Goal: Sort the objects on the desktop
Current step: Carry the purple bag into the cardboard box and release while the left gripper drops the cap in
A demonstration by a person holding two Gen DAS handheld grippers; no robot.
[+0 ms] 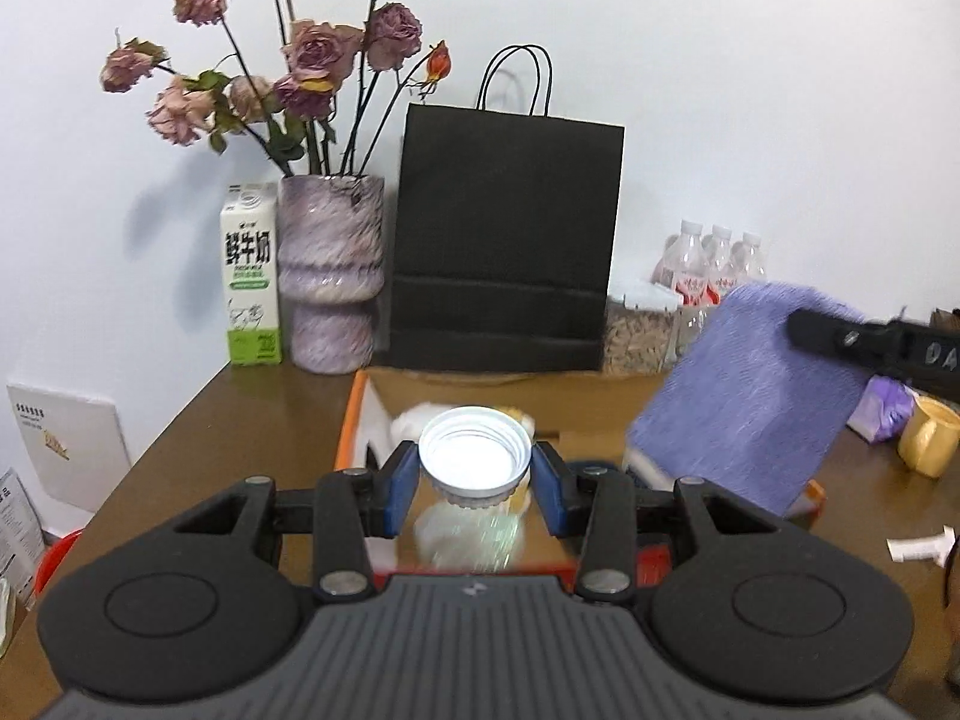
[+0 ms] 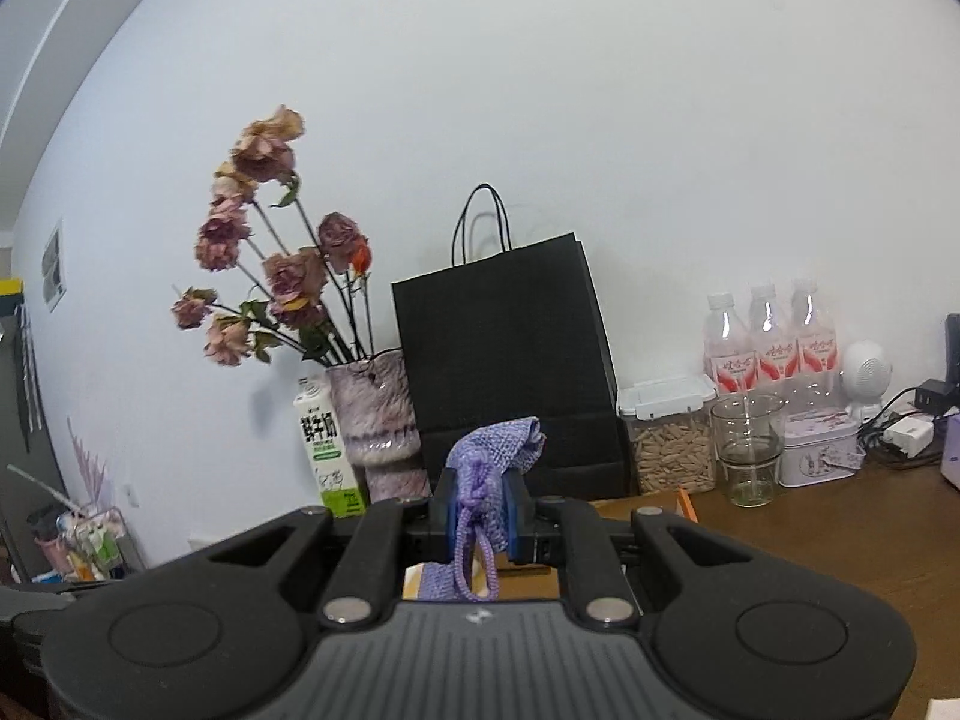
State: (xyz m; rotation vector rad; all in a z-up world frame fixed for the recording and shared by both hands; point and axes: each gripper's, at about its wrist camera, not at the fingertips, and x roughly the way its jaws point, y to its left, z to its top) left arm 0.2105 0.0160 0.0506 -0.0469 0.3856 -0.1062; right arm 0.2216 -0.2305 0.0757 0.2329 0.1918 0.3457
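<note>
Two things are being carried at once. The left gripper (image 1: 474, 474) is grasping a white screw lid (image 1: 474, 456) by its rim, open side up, over the orange-edged cardboard box (image 1: 351, 420) at 6 o'clock of the black paper bag (image 1: 501, 240). The right gripper (image 2: 478, 513) is clenching the drawstring neck of a purple knitted pouch (image 2: 498, 450); in the left view that pouch is hanging at 3 o'clock of the lid. Judging from this, the step in hand is the transfer of both items toward their sorting places. The next move is probably calling for lowering each into the box or onto its spot, then releasing; the limp pouch may be swinging, so a slow descent seems wise.

The brown wooden counter (image 1: 240, 420) is running along a pale wall. At its back, a milk carton (image 1: 252, 276) and a mottled vase (image 1: 330, 276) of dried roses (image 1: 312, 54) are standing at 9 o'clock of the bag; water bottles (image 2: 771, 336), a grain canister (image 2: 672, 438) and a glass cup (image 2: 747, 450) at 3 o'clock.
</note>
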